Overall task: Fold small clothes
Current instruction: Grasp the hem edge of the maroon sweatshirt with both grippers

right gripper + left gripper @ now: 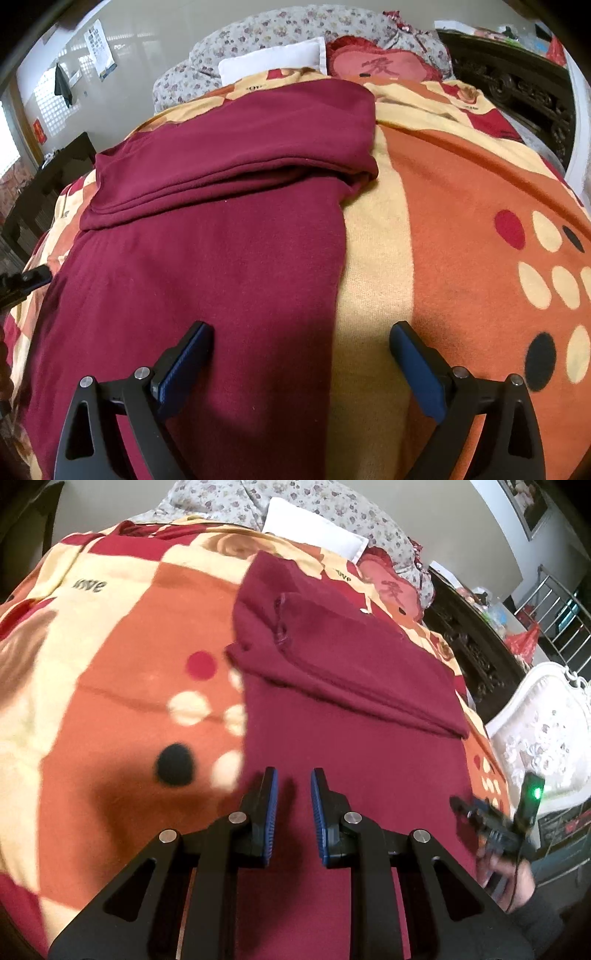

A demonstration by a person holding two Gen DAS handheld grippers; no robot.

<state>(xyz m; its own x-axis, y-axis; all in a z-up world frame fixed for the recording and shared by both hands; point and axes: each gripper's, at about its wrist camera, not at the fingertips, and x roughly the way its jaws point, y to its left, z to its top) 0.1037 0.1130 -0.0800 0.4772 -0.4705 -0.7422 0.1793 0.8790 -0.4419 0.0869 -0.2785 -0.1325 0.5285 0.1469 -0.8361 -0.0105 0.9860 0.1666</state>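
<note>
1. Two claws are poised low over the maroon garment (207, 251), which is spread on the bed's patterned blanket (461, 206), its far part already folded back over itself, presumably so the near part can be brought up next.
2. The left claw (293, 779) is kept narrow and empty, angled down over the near cloth.
3. The right claw (299, 332) is held wide and empty (straddling the garment's right edge), which suggests that a pinch there is being prepared.

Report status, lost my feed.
Left gripper open, empty. Right gripper open wide, empty. Maroon garment partly folded on blanket. Nothing blocking.
</note>
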